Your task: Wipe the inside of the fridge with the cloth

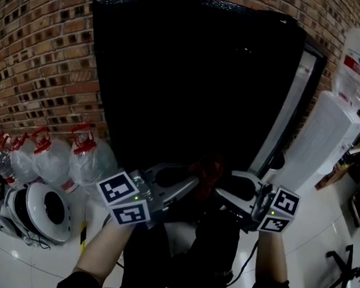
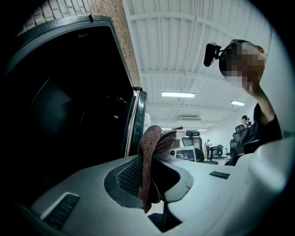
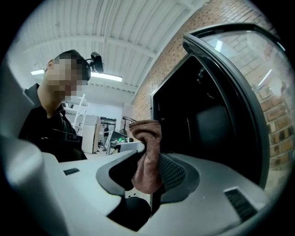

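Head view: found the left tool (image 1: pixel 186 185) and right tool (image 1: pixel 226 192) tip to tip at lower centre, with the cloth (image 1: pixel 210 169) a dim reddish bunch between them, just in front of the dark open fridge (image 1: pixel 191 79) filling the upper centre.

Left gripper view: saw the left tool clamped fully onto the cloth (image 2: pixel 148 152), pinching it into a narrow upright fold at centre, with ends spilling above and below the pads.

Right gripper view: saw the right tool standing partly apart, with the cloth (image 3: pixel 148 161) between its pads but leaning on one only, a gap at the other; not gripped there.

Judged the risk a slip: held by one thin fold, likely to pull free or drag loosely once pressed along a fridge wall. Looked brownish-red, nubbly and soft, crumpled rather than spread.
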The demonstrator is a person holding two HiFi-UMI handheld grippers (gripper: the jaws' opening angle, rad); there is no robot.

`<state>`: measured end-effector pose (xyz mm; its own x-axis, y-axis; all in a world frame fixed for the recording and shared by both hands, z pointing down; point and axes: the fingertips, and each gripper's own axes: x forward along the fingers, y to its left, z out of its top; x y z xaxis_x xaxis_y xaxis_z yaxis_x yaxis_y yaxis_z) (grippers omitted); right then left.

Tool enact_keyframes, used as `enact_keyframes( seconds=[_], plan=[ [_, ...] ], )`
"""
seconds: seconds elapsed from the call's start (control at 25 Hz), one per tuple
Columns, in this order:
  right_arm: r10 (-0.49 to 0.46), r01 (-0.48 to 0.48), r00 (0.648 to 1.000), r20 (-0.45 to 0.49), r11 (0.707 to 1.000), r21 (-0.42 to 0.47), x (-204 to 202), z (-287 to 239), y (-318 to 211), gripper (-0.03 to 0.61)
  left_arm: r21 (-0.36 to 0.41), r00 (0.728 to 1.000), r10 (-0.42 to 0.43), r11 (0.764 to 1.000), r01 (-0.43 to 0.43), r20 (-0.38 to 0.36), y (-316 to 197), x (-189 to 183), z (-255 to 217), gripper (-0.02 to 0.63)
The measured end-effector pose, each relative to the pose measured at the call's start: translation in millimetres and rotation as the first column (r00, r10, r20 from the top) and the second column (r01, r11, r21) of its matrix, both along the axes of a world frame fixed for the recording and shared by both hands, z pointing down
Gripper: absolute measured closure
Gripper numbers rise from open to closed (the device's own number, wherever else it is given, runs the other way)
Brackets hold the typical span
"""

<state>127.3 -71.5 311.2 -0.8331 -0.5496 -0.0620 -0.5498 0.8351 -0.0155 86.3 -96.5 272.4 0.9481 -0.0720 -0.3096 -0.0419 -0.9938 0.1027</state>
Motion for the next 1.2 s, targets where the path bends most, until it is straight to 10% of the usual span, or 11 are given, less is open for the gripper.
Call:
enact_keyframes(
  seconds=[0.28,0.6,0.88,1.2],
  plan=[
    [0.102,-0.098,0.994,-0.050,0.992,0.079,5,7,14,0.430,0.005,0.996,-0.055,0.998,0.056,-0.067,-20,6,-35,0.569],
    [0.220,-0.226,0.973,0.064,0.967,0.118,58,-15,20,0.574,0.060,0.991,-0.090,0.994,0.097,-0.101,-56,45,-91,0.569],
    [0.324,-0.301,0.920,-0.221,0.944,0.133,37,-10,-27,0.574,0.117,0.988,-0.131,0.983,0.140,-0.081,-92,89,-133,0.569],
    [0.406,-0.401,0.886,-0.224,0.914,0.070,25,22,-68,0.574,0.140,0.985,-0.158,0.976,0.167,-0.072,-127,102,-138,0.569]
  ],
)
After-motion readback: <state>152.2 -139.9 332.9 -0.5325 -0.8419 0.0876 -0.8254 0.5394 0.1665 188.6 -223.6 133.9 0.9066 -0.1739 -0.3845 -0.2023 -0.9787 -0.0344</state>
